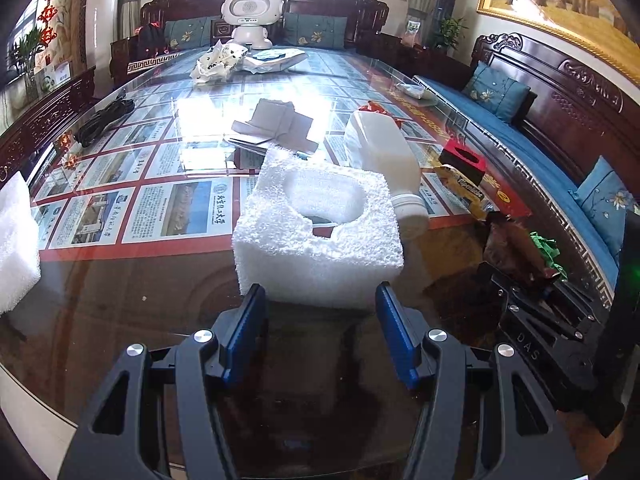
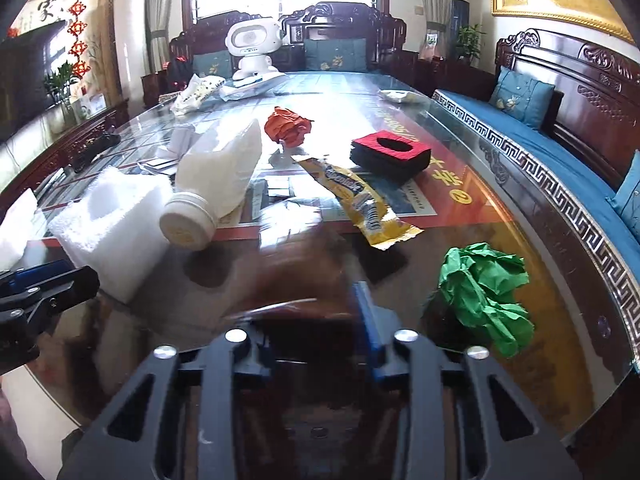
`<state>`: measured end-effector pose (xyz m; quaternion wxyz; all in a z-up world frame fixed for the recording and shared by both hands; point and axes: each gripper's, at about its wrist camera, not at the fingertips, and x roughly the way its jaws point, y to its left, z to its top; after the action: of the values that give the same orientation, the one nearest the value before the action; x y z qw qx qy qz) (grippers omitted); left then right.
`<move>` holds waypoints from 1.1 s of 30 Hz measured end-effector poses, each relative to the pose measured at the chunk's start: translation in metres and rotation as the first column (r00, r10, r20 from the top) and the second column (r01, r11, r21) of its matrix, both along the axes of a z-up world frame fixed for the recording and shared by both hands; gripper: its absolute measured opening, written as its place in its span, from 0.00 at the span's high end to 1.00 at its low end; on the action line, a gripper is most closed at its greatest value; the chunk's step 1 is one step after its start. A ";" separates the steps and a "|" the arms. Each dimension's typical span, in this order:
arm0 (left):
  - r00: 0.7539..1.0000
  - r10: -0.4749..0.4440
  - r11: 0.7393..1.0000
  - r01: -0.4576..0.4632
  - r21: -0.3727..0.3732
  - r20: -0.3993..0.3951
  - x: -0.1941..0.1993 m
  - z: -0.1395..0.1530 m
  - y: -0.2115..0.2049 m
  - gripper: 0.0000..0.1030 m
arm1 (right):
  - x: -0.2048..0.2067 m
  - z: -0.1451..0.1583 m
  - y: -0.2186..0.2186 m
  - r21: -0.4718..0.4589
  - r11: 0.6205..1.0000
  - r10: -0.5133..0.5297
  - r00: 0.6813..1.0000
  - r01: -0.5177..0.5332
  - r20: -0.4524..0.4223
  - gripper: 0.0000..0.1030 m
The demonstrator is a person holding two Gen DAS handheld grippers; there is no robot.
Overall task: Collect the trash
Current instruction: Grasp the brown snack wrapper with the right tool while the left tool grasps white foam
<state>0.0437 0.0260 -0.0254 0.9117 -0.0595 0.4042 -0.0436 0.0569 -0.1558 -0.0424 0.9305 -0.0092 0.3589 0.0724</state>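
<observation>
A white foam block point(image 1: 318, 236) with a round hollow stands on the glass table, just ahead of my open left gripper point(image 1: 320, 300); its blue pads flank the block's near face. A white plastic bottle point(image 1: 382, 152) lies behind the block, cap toward me. My right gripper point(image 2: 310, 300) is shut on a blurred brown wrapper point(image 2: 296, 272). A green crumpled paper point(image 2: 484, 292) lies to its right. A yellow snack wrapper point(image 2: 360, 200), an orange crumpled paper point(image 2: 288, 126) and a red-topped black box point(image 2: 390, 152) lie farther ahead. The foam block point(image 2: 108, 224) and bottle point(image 2: 216, 184) also show in the right wrist view.
A second foam piece point(image 1: 16, 248) lies at the left. Folded grey cardboard point(image 1: 276, 126), a black cable bundle point(image 1: 104, 116), a crumpled bag point(image 1: 218, 60) and a white robot toy point(image 1: 250, 16) lie farther back. A blue-cushioned wooden bench point(image 2: 540, 136) runs along the right table edge.
</observation>
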 end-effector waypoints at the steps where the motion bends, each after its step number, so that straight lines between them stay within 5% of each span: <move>1: 1.000 0.001 1.000 -0.001 -0.001 0.002 0.000 0.001 0.000 0.45 | -0.001 0.000 0.001 0.005 1.000 0.004 1.000 -0.004 0.003 0.72; 25: 0.990 0.075 0.997 -0.071 -0.031 0.116 0.016 0.038 0.026 0.41 | -0.010 0.021 0.008 0.049 0.998 0.035 0.998 -0.038 0.060 0.76; 33: 0.993 0.105 0.994 -0.106 0.012 0.053 0.048 0.021 0.031 0.44 | -0.013 0.025 0.011 0.053 0.997 0.047 0.996 -0.051 0.070 0.76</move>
<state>0.0913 0.0574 -0.0041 0.9233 -0.0728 0.3770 0.0063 0.0442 -0.1444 -0.0175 0.9401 0.0050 0.3244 0.1045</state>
